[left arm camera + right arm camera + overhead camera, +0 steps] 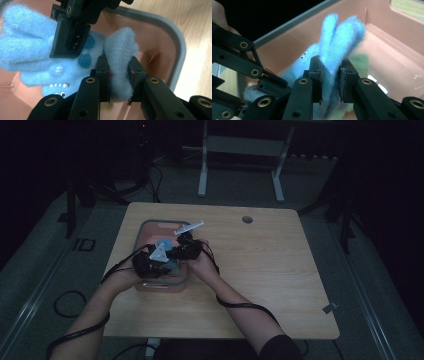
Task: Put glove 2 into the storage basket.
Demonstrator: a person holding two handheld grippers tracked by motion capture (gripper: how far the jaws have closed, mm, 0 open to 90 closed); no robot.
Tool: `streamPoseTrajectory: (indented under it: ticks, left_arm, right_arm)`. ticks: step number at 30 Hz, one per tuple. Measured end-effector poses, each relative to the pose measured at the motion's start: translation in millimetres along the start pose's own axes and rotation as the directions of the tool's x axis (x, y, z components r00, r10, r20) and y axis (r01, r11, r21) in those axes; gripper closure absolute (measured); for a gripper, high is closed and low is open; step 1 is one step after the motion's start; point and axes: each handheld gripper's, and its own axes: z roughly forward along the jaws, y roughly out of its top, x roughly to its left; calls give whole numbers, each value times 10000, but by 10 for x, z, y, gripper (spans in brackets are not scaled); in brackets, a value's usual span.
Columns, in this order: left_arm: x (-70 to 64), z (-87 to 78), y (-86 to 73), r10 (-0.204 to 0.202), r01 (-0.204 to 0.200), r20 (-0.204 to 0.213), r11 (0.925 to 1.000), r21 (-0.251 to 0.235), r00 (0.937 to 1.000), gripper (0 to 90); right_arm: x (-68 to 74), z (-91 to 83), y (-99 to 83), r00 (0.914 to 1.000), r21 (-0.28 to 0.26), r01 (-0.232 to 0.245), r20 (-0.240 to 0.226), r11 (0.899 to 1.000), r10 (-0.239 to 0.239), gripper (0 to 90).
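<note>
A fuzzy light-blue plush toy (32, 50) with dark blue spots, small white teeth and bead eyes hangs over a pink bin (160, 40) with a grey rim. My left gripper (119, 67) is shut on a paler blue flap of the toy. My right gripper (330, 72) is shut on the toy's long blue ears (342, 32). In the high view both grippers, left (152, 261) and right (184, 247), meet over the bin (150, 223) with the toy (164, 243) between them. The right gripper (72, 32) shows in the left gripper view, clamped across the toy.
The bin stands on the left half of a wooden table (260, 270) with a round hole (247, 219) near its far edge. A green soft thing (360, 62) lies on the bin floor under the toy. Cables trail from both grippers along the forearms.
</note>
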Motion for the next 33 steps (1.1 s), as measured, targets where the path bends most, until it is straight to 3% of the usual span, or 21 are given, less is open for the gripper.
streamPoseTrajectory:
  ticks: [9,13,21,24,28,30,33]
  left_arm:
    - [114,181,-13,-80,70,186,9985,539,9998,751]
    - [108,239,-9,-41,19,328,9978,667,9995,742]
    - [125,254,-5,-132,105,418,9979,637,9990,704]
    - [133,251,1,-354,329,400,9975,623,9986,614]
    - [109,202,16,-528,523,217,9984,236,9984,484]
    - [85,182,35,-484,482,102,9986,213,9988,482]
    - [61,144,67,-724,724,2,9974,-25,9974,404]
  right_arm:
    - [-45,39,9,9989,463,-5,459,9989,-16,702]
    - [-106,58,-27,9986,681,-342,423,9971,314,646]
    - [-142,-32,-37,9985,338,-390,409,9987,376,568]
    - [-130,-101,-26,9989,190,-302,361,9994,295,538]
    - [-122,-193,-18,9993,65,-143,336,9999,141,526]
    - [-130,-259,-24,9998,-159,-192,105,9997,193,516]
    - [-131,-339,-53,9999,-347,-148,11,9993,149,498]
